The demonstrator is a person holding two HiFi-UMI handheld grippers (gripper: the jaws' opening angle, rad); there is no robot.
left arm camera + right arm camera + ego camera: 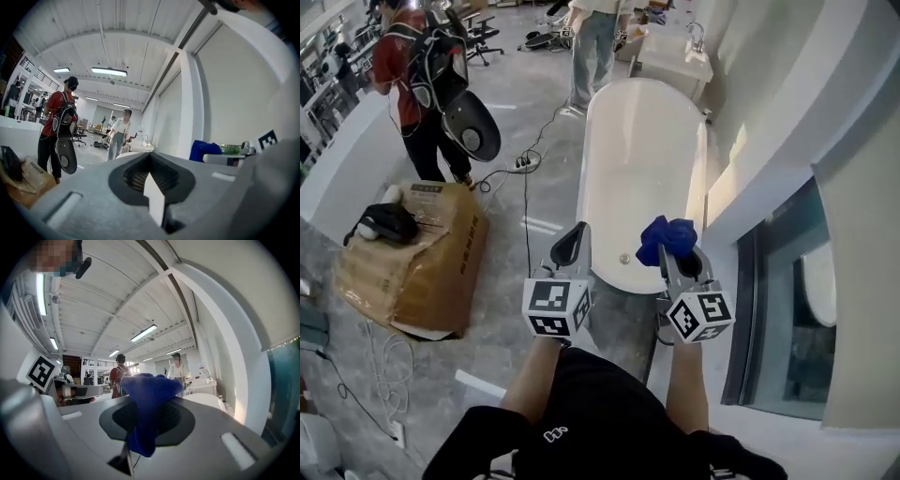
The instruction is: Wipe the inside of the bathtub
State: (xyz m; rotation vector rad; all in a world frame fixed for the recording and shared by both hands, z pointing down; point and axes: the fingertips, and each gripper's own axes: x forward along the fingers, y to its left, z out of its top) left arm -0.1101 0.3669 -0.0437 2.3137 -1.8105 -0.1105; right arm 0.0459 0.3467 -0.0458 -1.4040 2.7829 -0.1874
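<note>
A white oval bathtub (642, 150) runs lengthwise ahead of me in the head view, its near end just beyond both grippers. My right gripper (676, 246) is shut on a blue cloth (667, 237), held above the tub's near right rim. In the right gripper view the blue cloth (149, 404) bunches between the jaws and hides their tips; the tub (204, 401) shows behind. My left gripper (573, 246) is shut with nothing in it, at the tub's near left rim. The left gripper view looks level across the room, with the cloth (205, 151) at right.
A cardboard box (417, 262) with a black bag sits on the floor at left. Cables (525, 178) trail beside the tub. A person with a backpack (427, 84) stands at far left, another (592, 47) at the tub's far end. A white wall and window (787, 281) close the right side.
</note>
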